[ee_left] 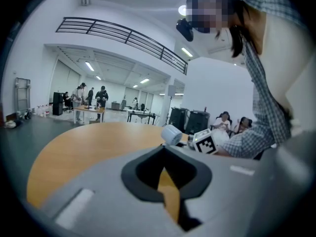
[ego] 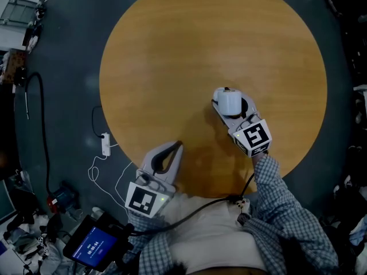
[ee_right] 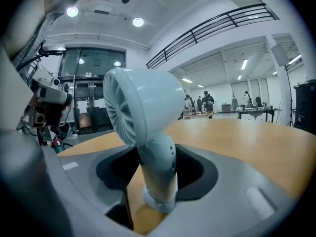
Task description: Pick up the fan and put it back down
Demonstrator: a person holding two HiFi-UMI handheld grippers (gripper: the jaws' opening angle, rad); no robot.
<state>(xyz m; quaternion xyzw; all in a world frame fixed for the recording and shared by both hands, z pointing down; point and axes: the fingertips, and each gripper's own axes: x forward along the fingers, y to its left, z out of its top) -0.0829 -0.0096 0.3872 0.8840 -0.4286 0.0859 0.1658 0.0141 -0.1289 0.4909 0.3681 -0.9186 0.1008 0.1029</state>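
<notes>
A small pale-blue fan point(ego: 229, 100) stands upright on the round wooden table point(ego: 172, 50), right of centre. My right gripper point(ego: 233, 109) is open around it. In the right gripper view the fan point(ee_right: 143, 107) has its stem between the jaws of the right gripper point(ee_right: 160, 156), with a gap on each side and its base on the wood. My left gripper point(ego: 179, 145) rests at the table's near edge, shut on nothing. From the left gripper point(ee_left: 164, 149) the fan point(ee_left: 172, 135) shows far off to the right, beside the right gripper's marker cube point(ee_left: 204, 142).
On the dark floor to the left lie a power strip point(ego: 105, 145) and looping cables point(ego: 40, 125). A device with a lit screen point(ego: 92, 248) sits by my left side. People, tables and black cases stand far off in the hall.
</notes>
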